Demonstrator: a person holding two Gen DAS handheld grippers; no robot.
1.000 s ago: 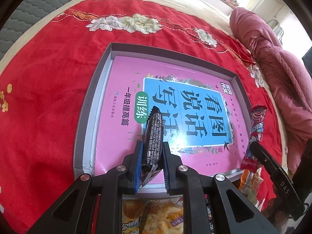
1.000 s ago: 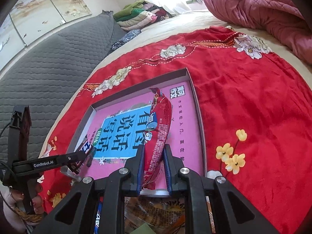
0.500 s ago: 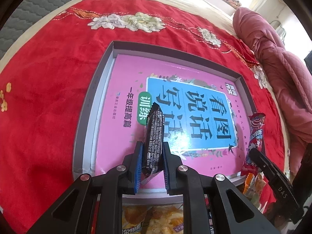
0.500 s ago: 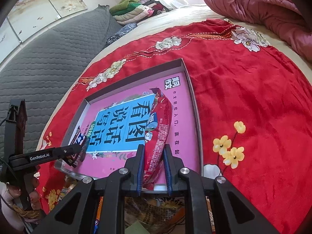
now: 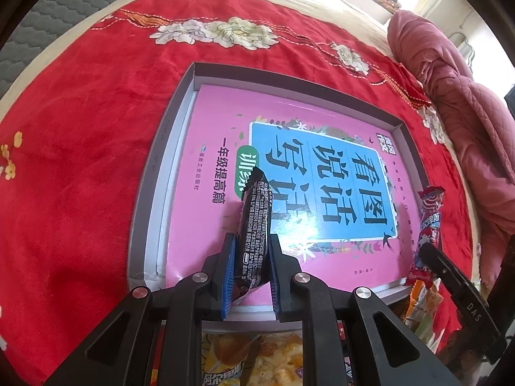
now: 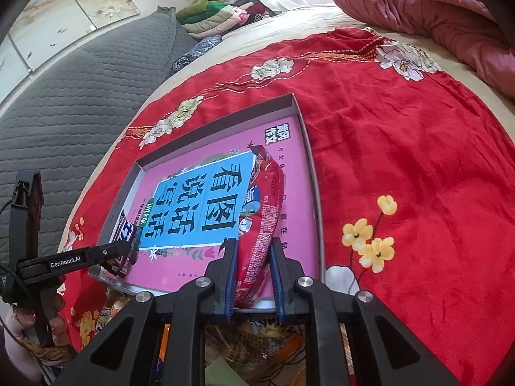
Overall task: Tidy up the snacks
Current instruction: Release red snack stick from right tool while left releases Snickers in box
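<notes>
Carrying both snacks over the tray (image 5: 167, 148) appears to be the step in hand, and it is judged best done by lowering each packet flat onto the pink book (image 5: 219, 122) lying in the tray before the fingers are let go. The packets should be kept apart, so that one is set toward each side of the tray, and neither should be dropped across the grey rim.

A black packet (image 5: 256, 228) is clamped on edge in the left gripper (image 5: 249, 278), low in the middle of the left wrist frame; its far end points up the frame over the book's near half. Whether it touches the book cannot be told. In the right wrist frame a red packet (image 6: 262, 225) is pinched in the right gripper (image 6: 254, 278), its long body lying along the book's right part, over the near rim.

Both grippers are held low and nearly level, pointing across the tray from its near edge. The left gripper is seen at the lower left of the right wrist frame, with the hand (image 6: 19, 337) gripping its handle there. More snack bags (image 5: 257, 360) lie below the tray's near edge, under the grippers, on the red cloth (image 5: 80, 128).
</notes>
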